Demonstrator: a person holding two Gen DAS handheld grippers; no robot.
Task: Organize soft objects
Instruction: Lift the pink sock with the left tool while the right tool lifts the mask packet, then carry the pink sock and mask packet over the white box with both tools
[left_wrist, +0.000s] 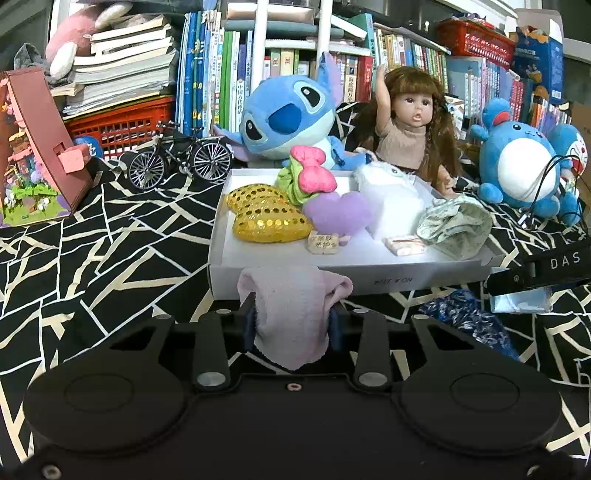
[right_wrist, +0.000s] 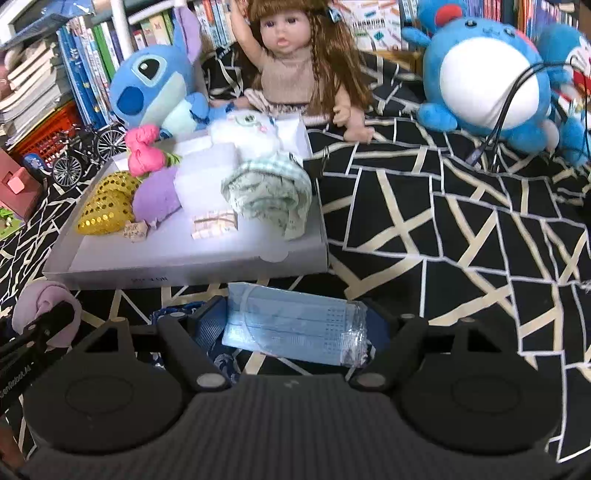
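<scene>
A black cloth (left_wrist: 110, 236) with cream lines covers the surface. Behind it stand rows of books (left_wrist: 207, 74), stacked books over a red crate (left_wrist: 122, 125), and white posts (left_wrist: 260, 48).

Right tongs (right_wrist: 295, 325) closed on flat blue face mask in clear wrapper (right_wrist: 291, 328), pads against both ends. Shallow white cardboard box (right_wrist: 184, 273) just beyond, holding gold sequin heart cushion (right_wrist: 107, 206), purple plush heart (right_wrist: 157, 197), green patterned cloth bundle (right_wrist: 269, 192). Black-and-cream geometric cloth surface (right_wrist: 443, 221) beneath.
</scene>
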